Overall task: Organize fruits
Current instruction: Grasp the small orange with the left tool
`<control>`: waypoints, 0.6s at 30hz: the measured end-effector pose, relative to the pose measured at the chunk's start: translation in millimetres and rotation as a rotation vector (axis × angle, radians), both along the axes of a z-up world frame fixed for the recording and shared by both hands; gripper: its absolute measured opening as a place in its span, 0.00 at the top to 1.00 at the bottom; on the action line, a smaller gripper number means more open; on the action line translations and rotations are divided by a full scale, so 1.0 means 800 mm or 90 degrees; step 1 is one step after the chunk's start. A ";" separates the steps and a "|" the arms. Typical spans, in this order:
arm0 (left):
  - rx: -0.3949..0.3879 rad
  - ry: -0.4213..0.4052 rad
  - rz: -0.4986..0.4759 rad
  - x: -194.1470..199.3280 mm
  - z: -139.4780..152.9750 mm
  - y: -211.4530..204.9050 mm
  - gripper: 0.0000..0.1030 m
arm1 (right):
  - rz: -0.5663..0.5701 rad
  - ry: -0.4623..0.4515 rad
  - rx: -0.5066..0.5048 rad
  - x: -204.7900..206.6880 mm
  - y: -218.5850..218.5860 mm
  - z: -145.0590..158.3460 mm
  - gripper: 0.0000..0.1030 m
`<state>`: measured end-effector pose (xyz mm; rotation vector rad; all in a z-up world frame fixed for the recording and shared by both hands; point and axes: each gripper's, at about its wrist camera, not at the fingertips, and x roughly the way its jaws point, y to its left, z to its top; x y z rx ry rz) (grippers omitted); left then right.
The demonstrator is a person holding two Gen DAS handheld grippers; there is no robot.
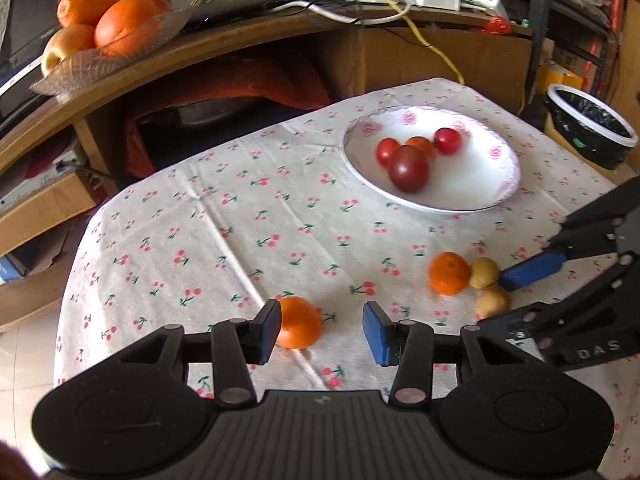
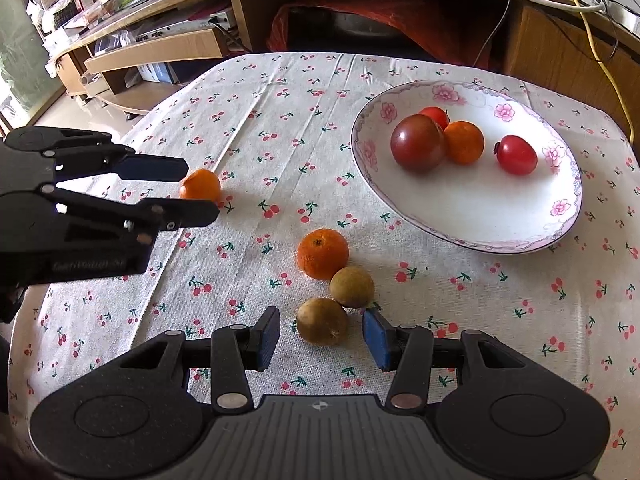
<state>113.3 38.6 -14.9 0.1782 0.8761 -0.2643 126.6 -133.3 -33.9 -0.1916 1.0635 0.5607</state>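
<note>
An orange [image 1: 299, 323] sits low in the frame between my wide-open left tongs [image 1: 320, 334]; my right tongs [image 2: 320, 338], also apart, frame a brown fruit [image 2: 322, 321], gripping nothing.

Tablecloth [image 2: 280, 92] (cherry print) bears plate [image 2: 480, 224], oranges [image 2: 322, 253].

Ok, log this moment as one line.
left gripper: open at orange | right gripper: open at brown fruit | plate: four fruits

On the cherry-print tablecloth [image 2: 280, 120], the flowered white plate [image 2: 500, 232] holding four fruits lies far right, beyond two brown round fruits [image 2: 352, 286].
</note>
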 end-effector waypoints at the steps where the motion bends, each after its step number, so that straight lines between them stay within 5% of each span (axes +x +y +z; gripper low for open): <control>1: 0.002 0.002 0.005 0.002 -0.002 0.002 0.49 | 0.001 0.000 -0.001 0.000 0.001 0.000 0.59; 18: 0.011 0.025 0.018 0.015 -0.018 -0.001 0.53 | 0.009 -0.003 -0.015 -0.001 -0.003 0.002 0.77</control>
